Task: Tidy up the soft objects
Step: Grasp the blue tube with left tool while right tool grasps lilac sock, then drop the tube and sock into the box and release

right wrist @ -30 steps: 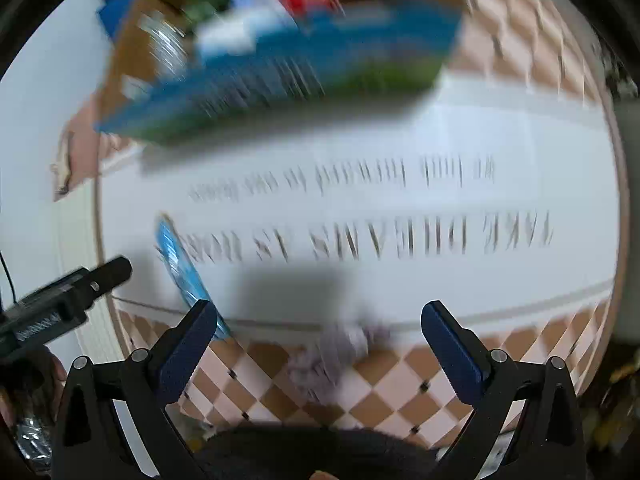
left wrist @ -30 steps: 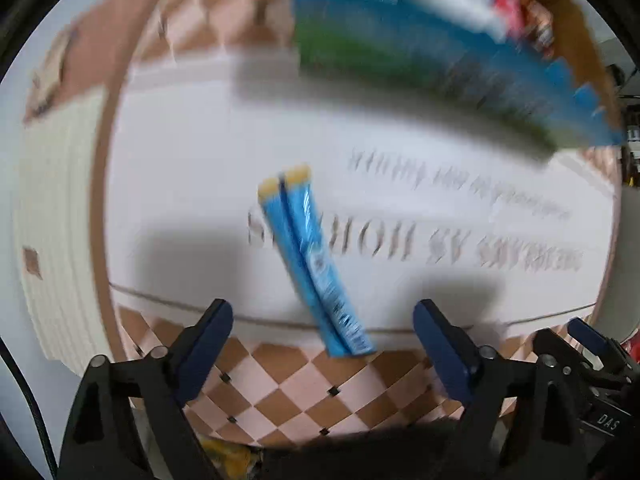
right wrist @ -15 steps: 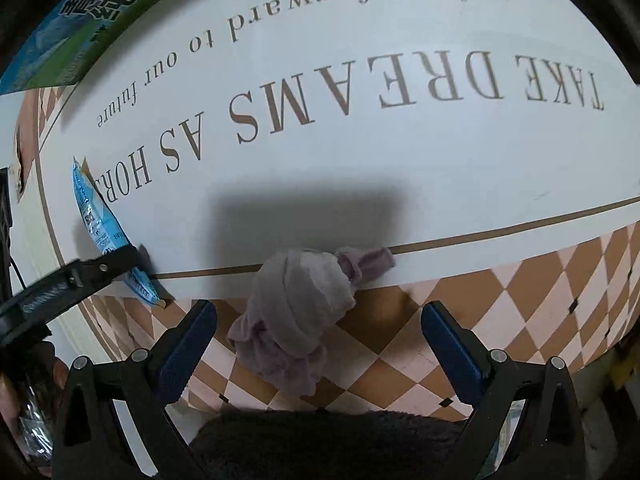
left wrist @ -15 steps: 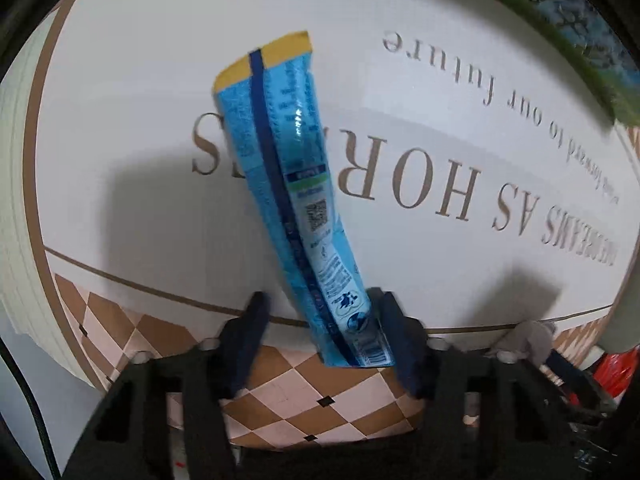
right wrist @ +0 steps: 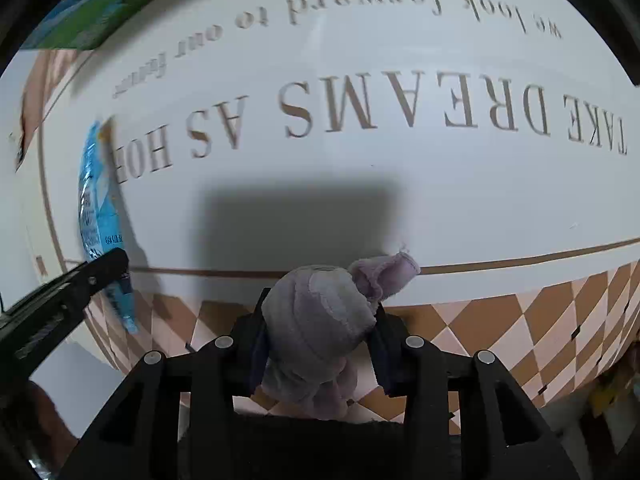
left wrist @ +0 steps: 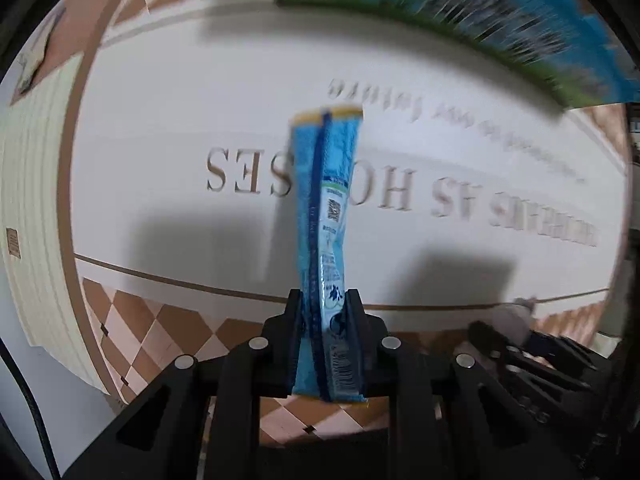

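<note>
My left gripper (left wrist: 325,312) is shut on a long blue sachet (left wrist: 328,216) with a yellow top edge, gripped near its lower end and lifted above the white mat (left wrist: 160,140). The sachet also shows at the left of the right wrist view (right wrist: 96,200), with the left gripper's finger (right wrist: 100,268) on it. My right gripper (right wrist: 318,332) is shut on a balled greyish-purple cloth (right wrist: 320,320), with one loose end (right wrist: 384,276) poking out to the right, over the mat's checkered border (right wrist: 500,332).
The white mat (right wrist: 360,184) carries large brown lettering and a brown-and-cream checkered border. A blue-and-green box (left wrist: 460,20) stands at the mat's far edge; it also shows in the right wrist view (right wrist: 100,8).
My left gripper closed on the sachet and lifted it upright off the mat. My right gripper came down over the cloth and closed on it.
</note>
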`<state>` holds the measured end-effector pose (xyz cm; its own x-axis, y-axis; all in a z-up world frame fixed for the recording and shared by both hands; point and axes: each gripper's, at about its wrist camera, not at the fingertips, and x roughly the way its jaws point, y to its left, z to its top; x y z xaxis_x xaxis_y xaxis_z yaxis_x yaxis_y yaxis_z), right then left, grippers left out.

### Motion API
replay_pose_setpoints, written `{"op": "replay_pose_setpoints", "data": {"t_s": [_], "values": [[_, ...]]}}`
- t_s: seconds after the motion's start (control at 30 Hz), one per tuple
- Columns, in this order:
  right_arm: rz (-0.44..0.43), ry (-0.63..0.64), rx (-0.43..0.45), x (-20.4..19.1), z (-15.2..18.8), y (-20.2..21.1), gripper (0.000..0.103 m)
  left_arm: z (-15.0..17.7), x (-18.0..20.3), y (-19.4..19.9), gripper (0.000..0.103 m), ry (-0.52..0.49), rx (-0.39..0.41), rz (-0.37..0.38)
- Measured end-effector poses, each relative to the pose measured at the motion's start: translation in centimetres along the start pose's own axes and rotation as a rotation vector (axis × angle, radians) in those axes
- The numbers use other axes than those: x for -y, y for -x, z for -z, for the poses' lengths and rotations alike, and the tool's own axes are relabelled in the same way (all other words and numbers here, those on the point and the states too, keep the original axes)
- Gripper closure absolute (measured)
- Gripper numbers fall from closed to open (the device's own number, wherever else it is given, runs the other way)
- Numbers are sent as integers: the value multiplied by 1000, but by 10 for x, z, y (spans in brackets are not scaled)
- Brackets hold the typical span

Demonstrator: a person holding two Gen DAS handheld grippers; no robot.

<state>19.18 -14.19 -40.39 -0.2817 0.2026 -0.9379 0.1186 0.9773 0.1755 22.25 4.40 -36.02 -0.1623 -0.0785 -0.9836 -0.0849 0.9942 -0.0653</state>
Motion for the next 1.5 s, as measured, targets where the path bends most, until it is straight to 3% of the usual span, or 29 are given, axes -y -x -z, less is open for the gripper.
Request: {"op": "replay_pose_setpoints", "data": {"t_s": [0.23, 0.5, 0.7, 0.9, 1.07, 1.13, 1.27, 1.37, 1.43, 1.47, 1.5], "values": [[-71, 78, 84, -16, 16, 57, 59, 6, 19, 78, 85, -59, 146, 48], [-154, 106, 246, -15, -14, 162, 59, -6, 22, 129, 88, -93, 256, 103], [-193, 122, 338, -7, -21, 214, 59, -14, 17, 187, 89, -103, 365, 158], [-185, 142, 445, -13, -51, 264, 59, -52, 14, 243, 89, -98, 514, 150], [-153, 117, 508, -13, -96, 291, 59, -99, 11, 261, 89, -89, 571, 95], [-134, 107, 516, -12, -115, 296, 59, -127, 10, 260, 94, -75, 572, 64], [-80, 78, 504, -8, -157, 293, 59, -178, 10, 242, 94, -67, 538, 23], [-76, 69, 429, -5, -192, 277, 58, -222, 5, 197, 89, -47, 406, -7], [-31, 102, 372, -10, -215, 253, 52, -243, -7, 156, 88, 15, 253, -19], [-3, 100, 319, -10, -227, 237, 42, -247, -11, 143, 88, 29, 206, -7], [19, 96, 285, -10, -234, 226, 24, -249, -15, 130, 88, 37, 169, -7]]}}
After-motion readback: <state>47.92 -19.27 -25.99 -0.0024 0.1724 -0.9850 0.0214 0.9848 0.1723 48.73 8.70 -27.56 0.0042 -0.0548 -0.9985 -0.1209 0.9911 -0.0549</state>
